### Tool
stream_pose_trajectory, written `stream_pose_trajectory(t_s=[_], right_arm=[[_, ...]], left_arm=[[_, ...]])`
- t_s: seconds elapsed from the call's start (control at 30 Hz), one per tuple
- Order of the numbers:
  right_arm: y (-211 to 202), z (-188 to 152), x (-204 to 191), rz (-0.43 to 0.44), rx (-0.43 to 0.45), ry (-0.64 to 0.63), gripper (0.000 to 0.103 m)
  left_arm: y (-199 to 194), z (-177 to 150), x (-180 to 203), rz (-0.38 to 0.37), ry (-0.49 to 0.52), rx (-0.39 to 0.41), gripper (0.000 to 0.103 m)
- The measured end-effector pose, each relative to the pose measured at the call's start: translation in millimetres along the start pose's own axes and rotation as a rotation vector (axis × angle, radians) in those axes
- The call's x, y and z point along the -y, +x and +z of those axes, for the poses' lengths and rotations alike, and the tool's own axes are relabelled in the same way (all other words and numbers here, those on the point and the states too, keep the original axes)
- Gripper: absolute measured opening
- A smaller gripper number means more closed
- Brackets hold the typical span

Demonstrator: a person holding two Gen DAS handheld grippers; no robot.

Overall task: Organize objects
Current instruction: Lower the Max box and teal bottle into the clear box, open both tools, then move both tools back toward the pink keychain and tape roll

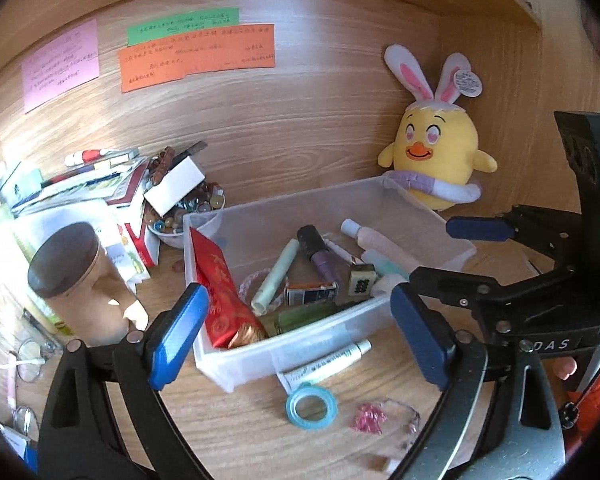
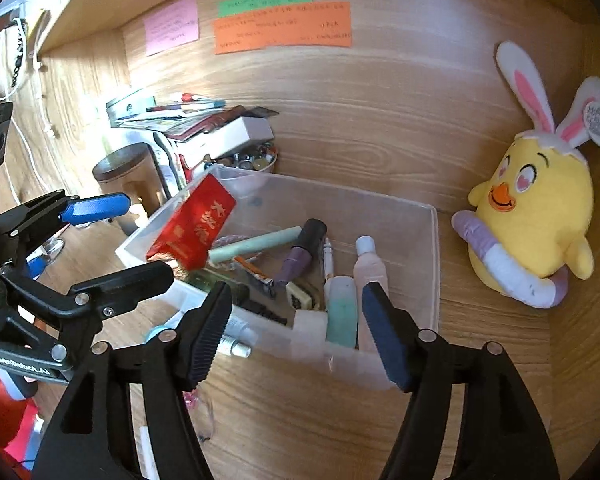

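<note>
- The left tool (image 1: 300,322) hung with its blue pads spread wide and nothing between them, above the front wall of a clear plastic bin (image 1: 420,204).
- The right tool (image 2: 296,336) hung beside it, its dark pads likewise parted and pinching nothing, over the bin's near right corner.
- The bin stood on the wooden table (image 1: 260,432), toward the back edge, not far from the wood-grain back panel.
- Inside it a red foil packet (image 1: 220,280) leaned against the left wall, with a pale green tube (image 1: 274,276), a purple bottle with a black cap (image 1: 320,250), a pink bottle with a white cap (image 1: 374,238), a teal tube (image 2: 342,312), a small mahjong tile (image 1: 362,280) and a little orange-and-black box (image 1: 310,292) lying on the floor of the bin.
- Outside the bin, against its front wall, lay a white tube (image 1: 332,362); nearer the table's front edge were a light-blue ring of tape (image 1: 311,406) and a small pink trinket (image 1: 370,418).
- A yellow chick plush with rabbit ears (image 1: 434,148) sat at the back right corner, just beyond the bin.
- Toward the left edge stood a tan canister with a dark lid (image 1: 70,276), and behind it a heap of boxes and papers with a bowl of beads (image 1: 180,224) touching the bin's far left corner.
- Pink, green and orange paper notes (image 1: 198,58) were stuck on the back panel.
</note>
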State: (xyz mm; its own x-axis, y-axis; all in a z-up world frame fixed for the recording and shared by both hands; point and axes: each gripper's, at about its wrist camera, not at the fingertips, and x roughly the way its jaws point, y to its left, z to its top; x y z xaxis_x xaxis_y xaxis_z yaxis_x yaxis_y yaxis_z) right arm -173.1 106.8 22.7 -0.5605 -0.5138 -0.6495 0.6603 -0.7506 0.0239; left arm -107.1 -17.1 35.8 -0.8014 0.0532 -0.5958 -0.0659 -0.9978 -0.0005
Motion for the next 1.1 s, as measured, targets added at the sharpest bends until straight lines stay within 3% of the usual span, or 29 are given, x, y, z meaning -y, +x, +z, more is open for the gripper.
stream_pose_trajectory(t_s=[0.27,0.8,1.1], right_arm=[[-9,-21,-10,0.024,-0.015,-0.011,0.07],[33,-72,-50,0.162,-0.216,-0.036,0.07],[48,-81,-76,0.138,-0.246,-0.135,0.068]], left_arm=[[-12,-24,0,-0.001,0.0,-0.026,0.095],[10,-80,-29,0.0,-0.103,-0.207,0.095],[17,-90,-35,-0.018,-0.128,-0.259,0.095]])
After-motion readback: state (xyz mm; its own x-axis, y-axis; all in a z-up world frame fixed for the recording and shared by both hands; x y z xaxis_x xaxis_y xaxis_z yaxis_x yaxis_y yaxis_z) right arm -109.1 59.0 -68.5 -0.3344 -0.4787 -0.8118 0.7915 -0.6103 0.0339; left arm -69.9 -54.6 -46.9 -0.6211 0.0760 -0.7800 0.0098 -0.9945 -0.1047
